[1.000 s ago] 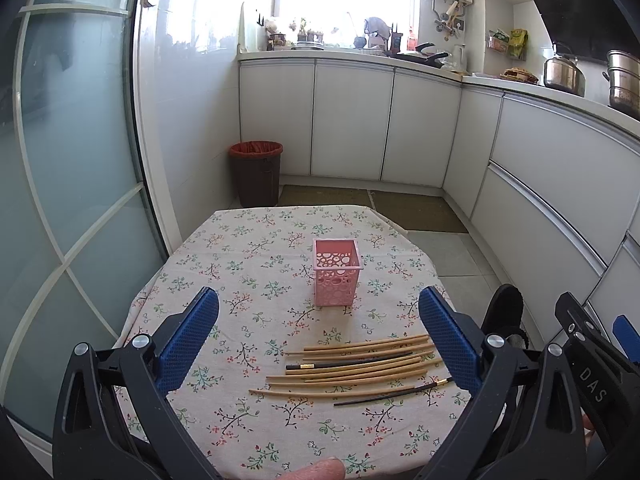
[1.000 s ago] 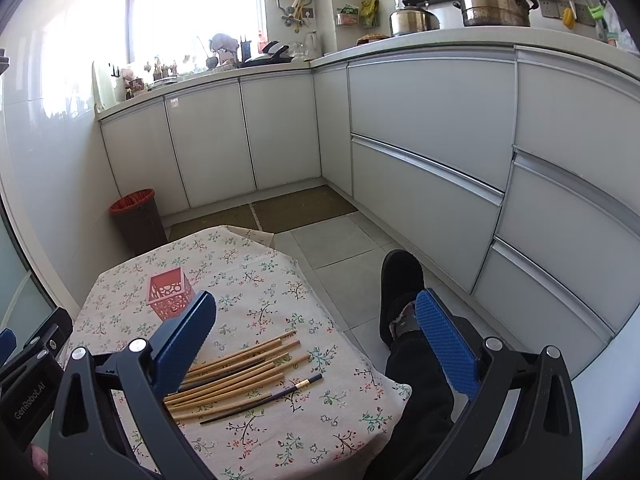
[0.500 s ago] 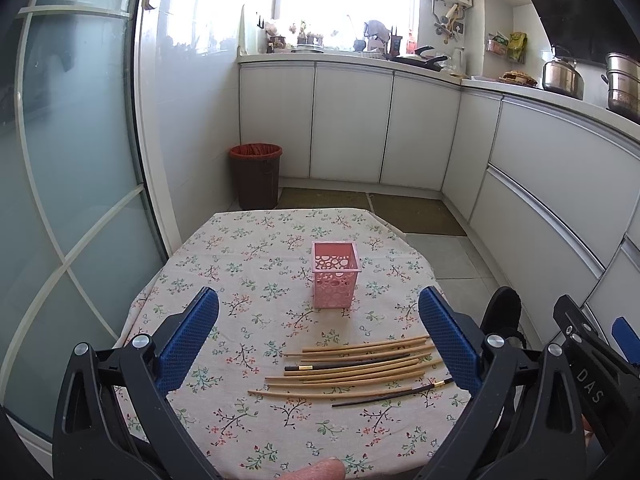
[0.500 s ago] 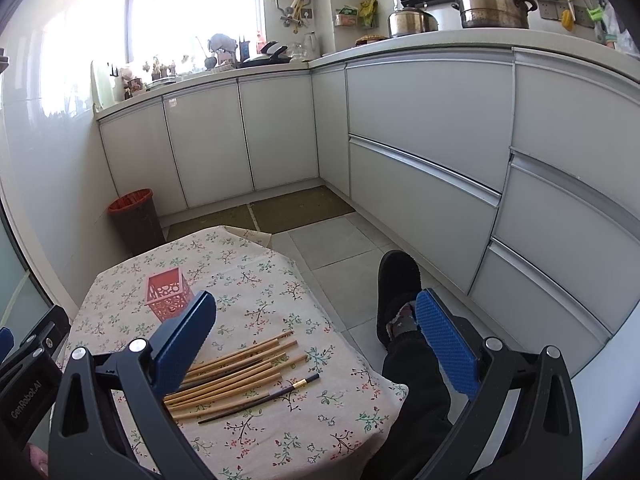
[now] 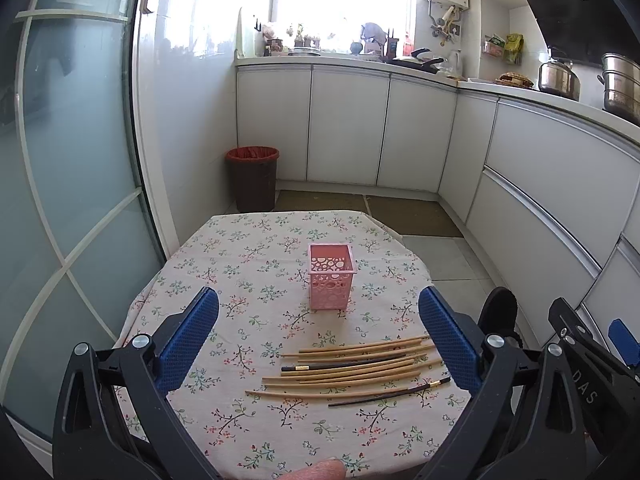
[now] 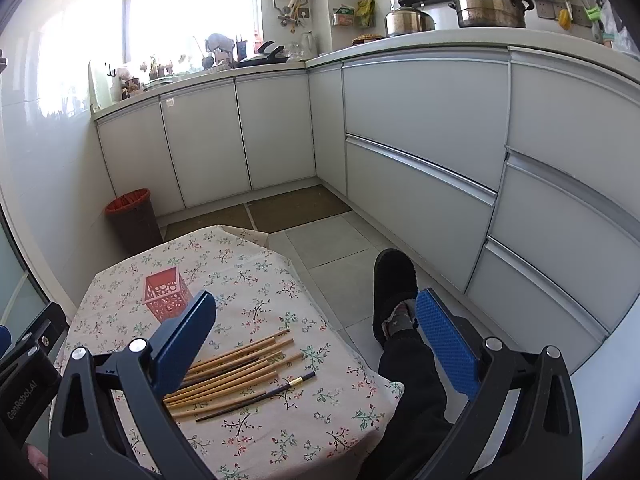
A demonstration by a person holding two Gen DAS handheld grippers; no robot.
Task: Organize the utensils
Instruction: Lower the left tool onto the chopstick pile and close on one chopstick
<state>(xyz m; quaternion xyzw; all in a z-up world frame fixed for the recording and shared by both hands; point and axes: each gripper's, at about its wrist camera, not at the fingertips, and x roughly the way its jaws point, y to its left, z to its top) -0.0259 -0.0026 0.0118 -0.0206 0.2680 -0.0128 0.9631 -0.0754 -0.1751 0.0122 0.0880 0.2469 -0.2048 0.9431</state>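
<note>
Several wooden chopsticks (image 5: 352,364) lie side by side on a small table with a floral cloth (image 5: 248,264), with two dark chopsticks among them (image 5: 384,394). A pink perforated holder (image 5: 331,282) stands upright and empty just behind them. My left gripper (image 5: 318,340) is open and empty, above the near part of the table. My right gripper (image 6: 316,336) is open and empty, above the table's right edge. The chopsticks (image 6: 236,368) and holder (image 6: 166,296) also show in the right wrist view.
A red-lined waste bin (image 5: 253,178) stands on the floor beyond the table. White kitchen cabinets (image 6: 420,152) run along the back and right. A person's leg and black slipper (image 6: 394,292) are to the right of the table. A glass door (image 5: 60,160) is at left.
Both views have shifted slightly; the table and holder sit a little lower and farther off. The chopsticks and holder have not moved. Both grippers stay open.
</note>
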